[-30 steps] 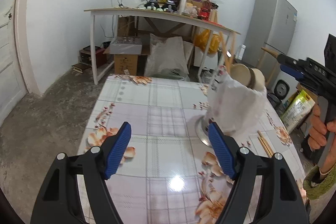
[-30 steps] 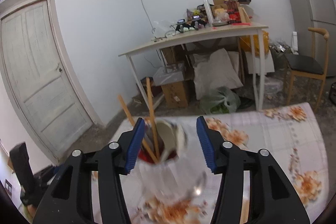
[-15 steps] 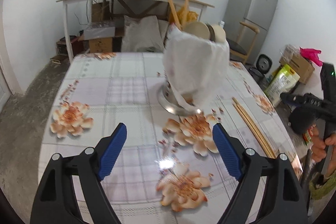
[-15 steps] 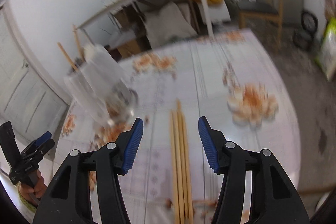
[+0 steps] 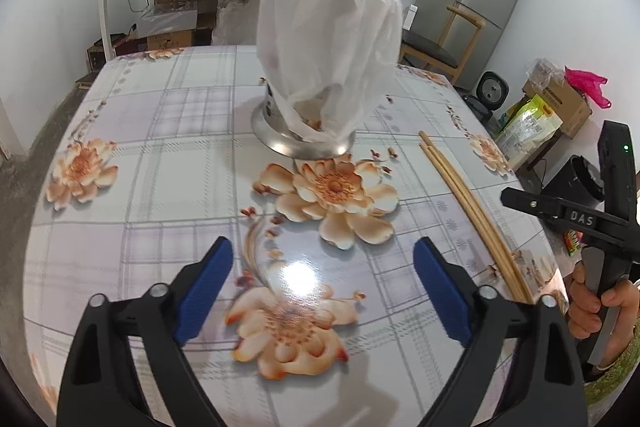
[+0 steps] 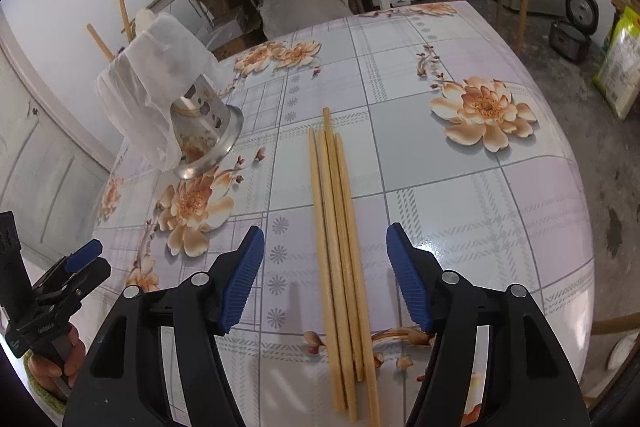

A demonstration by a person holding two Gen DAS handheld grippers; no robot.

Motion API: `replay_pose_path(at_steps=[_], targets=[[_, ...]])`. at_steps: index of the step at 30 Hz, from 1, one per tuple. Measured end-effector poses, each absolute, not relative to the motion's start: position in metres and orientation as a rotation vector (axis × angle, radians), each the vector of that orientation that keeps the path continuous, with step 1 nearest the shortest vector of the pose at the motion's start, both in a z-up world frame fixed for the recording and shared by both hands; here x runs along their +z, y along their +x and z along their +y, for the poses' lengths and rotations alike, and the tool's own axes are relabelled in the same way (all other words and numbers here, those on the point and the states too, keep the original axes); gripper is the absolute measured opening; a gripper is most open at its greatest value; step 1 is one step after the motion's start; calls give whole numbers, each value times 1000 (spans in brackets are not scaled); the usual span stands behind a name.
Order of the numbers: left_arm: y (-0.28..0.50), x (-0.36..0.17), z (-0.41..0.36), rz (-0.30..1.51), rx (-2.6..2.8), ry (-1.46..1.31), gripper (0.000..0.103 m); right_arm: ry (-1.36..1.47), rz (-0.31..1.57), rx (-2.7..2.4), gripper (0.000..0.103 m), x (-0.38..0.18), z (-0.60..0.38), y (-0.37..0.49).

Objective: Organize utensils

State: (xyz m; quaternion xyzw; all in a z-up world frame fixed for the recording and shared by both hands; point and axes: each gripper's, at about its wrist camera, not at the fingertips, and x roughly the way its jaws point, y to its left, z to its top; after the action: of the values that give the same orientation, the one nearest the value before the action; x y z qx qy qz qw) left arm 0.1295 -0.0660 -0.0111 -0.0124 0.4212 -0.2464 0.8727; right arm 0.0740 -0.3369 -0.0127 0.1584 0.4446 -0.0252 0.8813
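Tilting down over chopsticks (image 6: 340,247), right gripper (image 6: 324,279) fingers just widened, empty.

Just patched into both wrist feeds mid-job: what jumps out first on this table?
The metal utensil holder draped in a white plastic bag stands mid-table on the floral tablecloth, with chopsticks and spoons poking out of its top. To its right, a bundle of loose wooden chopsticks lies flat, directly ahead of the open right gripper. The left gripper is open and empty, its jaws just widened.
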Motion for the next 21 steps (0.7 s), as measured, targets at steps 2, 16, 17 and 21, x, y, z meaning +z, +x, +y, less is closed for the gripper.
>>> replay_pose_path(at_steps=[2, 16, 17, 21], targets=[[127, -13, -69, 880, -516, -40, 94, 319, 927, -48, 62, -13, -337, 74], [127, -9, -103, 897, -522, 29, 97, 329, 921, -30, 62, -10, -368, 57], [128, -9, -106, 903, -520, 40, 97, 322, 926, -26, 62, -12, -369, 56], [128, -11, -121, 890, -531, 81, 97, 326, 948, 6, 61, -21, -373, 56]])
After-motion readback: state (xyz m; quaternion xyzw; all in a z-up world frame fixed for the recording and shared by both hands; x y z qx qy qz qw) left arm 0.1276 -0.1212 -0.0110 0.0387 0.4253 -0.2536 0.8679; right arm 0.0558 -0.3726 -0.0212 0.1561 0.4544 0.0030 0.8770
